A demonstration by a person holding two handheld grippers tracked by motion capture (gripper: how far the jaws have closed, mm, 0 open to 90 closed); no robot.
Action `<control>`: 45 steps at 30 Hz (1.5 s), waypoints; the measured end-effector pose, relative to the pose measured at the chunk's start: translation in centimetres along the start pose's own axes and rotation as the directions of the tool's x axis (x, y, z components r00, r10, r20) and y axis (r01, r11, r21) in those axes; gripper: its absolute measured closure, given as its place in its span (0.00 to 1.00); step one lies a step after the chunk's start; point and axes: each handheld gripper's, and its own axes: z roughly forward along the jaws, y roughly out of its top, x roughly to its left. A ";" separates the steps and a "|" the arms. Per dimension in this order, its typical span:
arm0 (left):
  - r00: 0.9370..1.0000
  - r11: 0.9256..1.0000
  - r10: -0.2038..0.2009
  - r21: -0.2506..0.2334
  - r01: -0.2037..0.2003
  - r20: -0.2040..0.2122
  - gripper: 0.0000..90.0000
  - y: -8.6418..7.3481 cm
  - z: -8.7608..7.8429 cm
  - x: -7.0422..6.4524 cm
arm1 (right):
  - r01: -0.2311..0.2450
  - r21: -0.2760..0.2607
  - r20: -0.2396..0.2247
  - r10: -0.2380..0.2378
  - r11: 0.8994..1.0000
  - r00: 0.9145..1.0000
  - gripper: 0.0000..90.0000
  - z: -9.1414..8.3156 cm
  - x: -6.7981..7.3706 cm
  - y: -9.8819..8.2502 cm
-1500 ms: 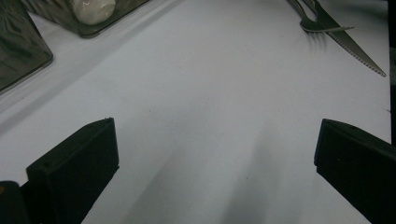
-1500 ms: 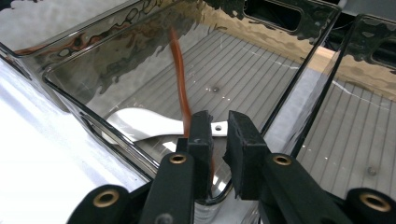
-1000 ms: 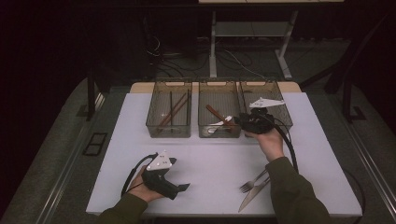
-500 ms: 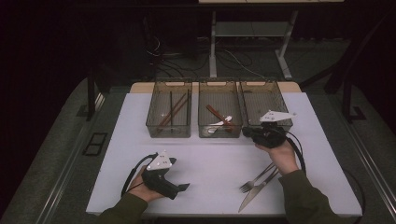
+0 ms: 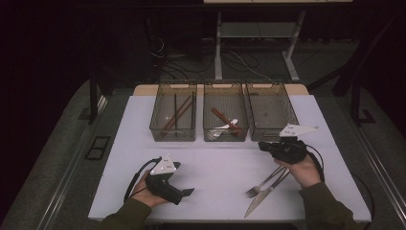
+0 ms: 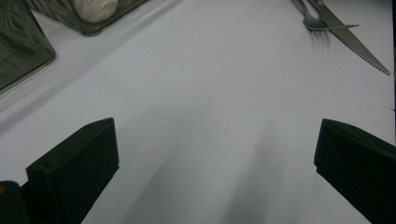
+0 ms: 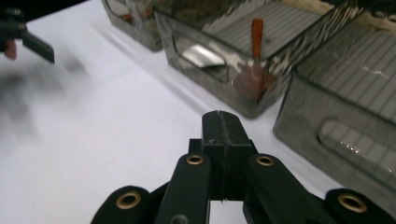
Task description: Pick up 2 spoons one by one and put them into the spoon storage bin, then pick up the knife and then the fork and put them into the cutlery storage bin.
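Fork (image 5: 262,184) and knife (image 5: 261,200) lie crossed near your right gripper (image 5: 268,146), whose jaws are pressed together on nothing — spread them before dipping, and take one handle only. Your left gripper (image 5: 184,193) rests agape at near left.

light: dim room, table (image 5: 215,167) lit from above | shadows: soft | blur: right gripper view's left edge
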 end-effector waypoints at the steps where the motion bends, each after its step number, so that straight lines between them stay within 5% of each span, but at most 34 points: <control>1: 1.000 1.000 0.000 -0.001 0.000 0.000 0.00 0.0 0.0 0.0 | -0.002 0.009 -0.003 0.002 1.000 1.000 1.00 -0.2 0.0 -0.2; 16: 1.000 1.000 0.002 0.004 -0.002 -0.002 0.00 0.0 0.0 -0.1 | 0.029 0.117 -0.064 -0.022 0.993 0.998 1.00 -2.5 1.2 -4.1; 31: 1.000 1.000 0.005 0.007 -0.005 -0.001 0.00 0.0 0.0 -0.1 | 0.108 0.240 -0.119 -0.081 0.965 0.990 1.00 -1.1 3.9 -6.4; 45: 1.000 1.000 0.004 0.008 -0.004 -0.003 0.00 0.0 0.0 -0.2 | 0.143 0.255 -0.123 -0.115 0.956 0.986 1.00 0.0 4.5 -6.5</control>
